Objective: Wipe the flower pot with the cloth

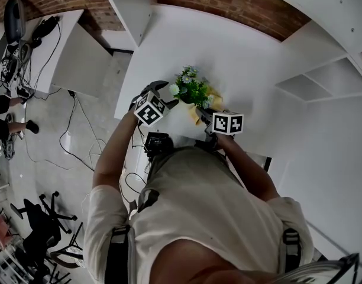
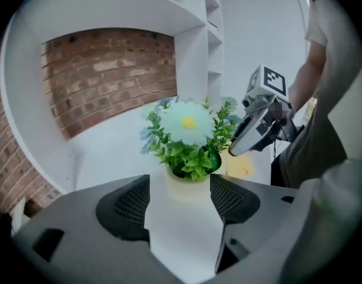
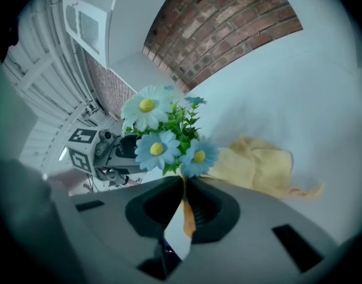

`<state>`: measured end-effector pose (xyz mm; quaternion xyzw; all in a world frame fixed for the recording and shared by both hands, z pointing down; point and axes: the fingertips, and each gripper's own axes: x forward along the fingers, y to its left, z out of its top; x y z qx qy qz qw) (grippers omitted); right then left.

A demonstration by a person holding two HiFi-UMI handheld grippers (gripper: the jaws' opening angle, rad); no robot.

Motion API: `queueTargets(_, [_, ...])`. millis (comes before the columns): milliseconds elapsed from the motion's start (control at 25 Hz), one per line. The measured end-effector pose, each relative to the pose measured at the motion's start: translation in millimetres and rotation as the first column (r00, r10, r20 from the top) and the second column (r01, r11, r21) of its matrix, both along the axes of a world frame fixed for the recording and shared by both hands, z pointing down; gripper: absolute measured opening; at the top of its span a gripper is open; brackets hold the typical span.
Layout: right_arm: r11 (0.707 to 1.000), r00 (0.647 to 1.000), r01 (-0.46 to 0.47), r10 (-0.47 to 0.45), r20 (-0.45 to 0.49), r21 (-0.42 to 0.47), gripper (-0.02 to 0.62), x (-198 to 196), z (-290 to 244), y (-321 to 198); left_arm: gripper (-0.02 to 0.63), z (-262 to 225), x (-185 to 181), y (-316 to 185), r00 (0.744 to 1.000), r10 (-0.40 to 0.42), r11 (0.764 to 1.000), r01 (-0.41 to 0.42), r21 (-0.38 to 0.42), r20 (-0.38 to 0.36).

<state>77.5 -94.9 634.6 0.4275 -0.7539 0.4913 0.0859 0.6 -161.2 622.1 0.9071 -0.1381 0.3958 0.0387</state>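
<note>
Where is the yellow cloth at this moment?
In the right gripper view, the cloth lies on the table to the right of the flowers, and the right gripper appears to pinch one corner.

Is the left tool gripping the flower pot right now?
No, the left tool has its jaws wide apart, neither pad touching the flower pot just ahead.

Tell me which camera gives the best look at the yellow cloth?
The right gripper view: the cloth lies crumpled in plain sight beside the flowers. The left gripper view shows only a small yellow patch beside the pot; the head view only slivers around the flowers.
</note>
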Motion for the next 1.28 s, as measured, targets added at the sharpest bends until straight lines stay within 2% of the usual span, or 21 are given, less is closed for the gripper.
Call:
queueTargets(120, [1.0,1.0,-0.004,0.004,-0.006,-0.001,0.041,0,-1,-3,0.311,3,12,4,0.991,0.117,0.992,-0.12,0.048,0.064])
queueTargets(200, [1.0,1.0,-0.006,0.006,-0.012,0.002,0.041,1,-2,-7,0.311,10,15,6,0.986,0.138,0.987,-0.145,0.066,0.093])
queueTargets(280, [1.0,1.0,-0.013,0.013,-0.013,0.002,0.041,3,-4,-10,0.305,14,18,9,0.99,0.119,0.991,-0.123,0.054,0.079])
queueTargets(360, [1.0,1.0,-0.021,0.021,-0.012,0.003,0.041,7,-6,-13,0.25,14,21,14,0.996,0.074,0.996,-0.076,0.046,0.039])
queueTargets(520, [0.999,0.999,-0.04,0.04,-0.02,0.004,0.041,16,-3,-18,0.259,16,26,25,1.0,0.007,0.997,-0.007,0.072,-0.001])
queueTargets(640, [0.998,0.997,-0.067,0.067,-0.032,0.01,0.041,20,-3,-20,0.261,14,26,36,0.999,-0.039,0.999,0.04,0.036,-0.026])
queueTargets(840, [0.998,0.991,-0.058,0.06,-0.121,0.023,0.041,18,8,-16,0.267,11,21,46,0.988,-0.121,0.992,0.119,-0.029,-0.093])
queueTargets(1000, [0.999,0.991,-0.032,0.034,-0.13,0.021,0.041,16,8,-15,0.268,9,0,31,0.993,-0.117,0.993,0.117,0.004,-0.03])
queueTargets(1080, [1.0,0.991,-0.025,0.027,-0.128,0.018,0.041,17,8,-16,0.281,11,-3,25,0.995,-0.102,0.995,0.102,-0.019,-0.01])
queueTargets(1160, [1.0,0.993,-0.019,0.021,-0.119,0.014,0.041,14,8,-15,0.287,16,1,22,0.996,-0.091,0.995,0.091,-0.041,-0.006])
queueTargets(1280, [1.0,0.993,0.004,-0.003,-0.118,0.01,0.041,4,8,-11,0.282,21,10,20,0.994,-0.108,0.994,0.107,-0.033,-0.022])
